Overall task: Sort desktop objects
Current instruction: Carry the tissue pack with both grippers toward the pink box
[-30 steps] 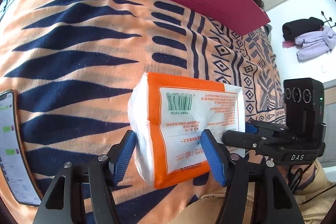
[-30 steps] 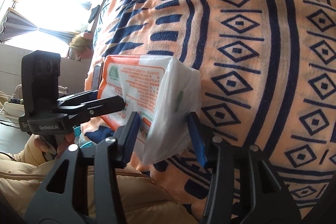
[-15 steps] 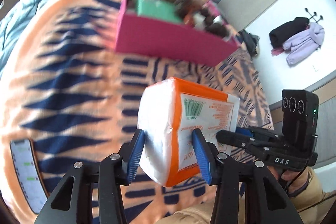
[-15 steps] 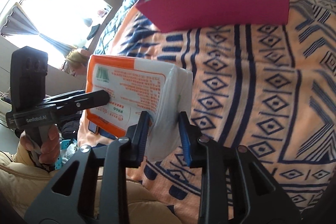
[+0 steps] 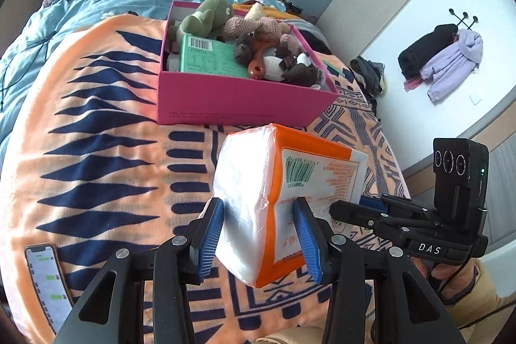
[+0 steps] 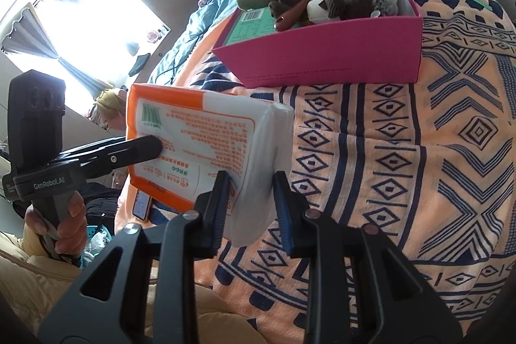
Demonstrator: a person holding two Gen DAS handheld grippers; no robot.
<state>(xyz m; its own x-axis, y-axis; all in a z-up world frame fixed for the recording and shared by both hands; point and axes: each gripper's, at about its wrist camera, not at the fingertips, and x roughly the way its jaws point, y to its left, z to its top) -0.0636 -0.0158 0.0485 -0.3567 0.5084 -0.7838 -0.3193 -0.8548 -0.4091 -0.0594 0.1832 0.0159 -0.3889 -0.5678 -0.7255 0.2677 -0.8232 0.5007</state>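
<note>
Tissue pack (image 5: 283,195) aloft above blanket (image 5: 96,150), clamped at opposite ends by left gripper (image 5: 259,239) and right gripper (image 6: 251,202) – long axis spanning the two – pink box (image 5: 238,105) straight ahead, heaped with toys, equally near both.

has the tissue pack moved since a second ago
Yes. The tissue pack, held by the left gripper and right gripper, has been lifted up off the blanket; the pink box now shows its open top.
</note>
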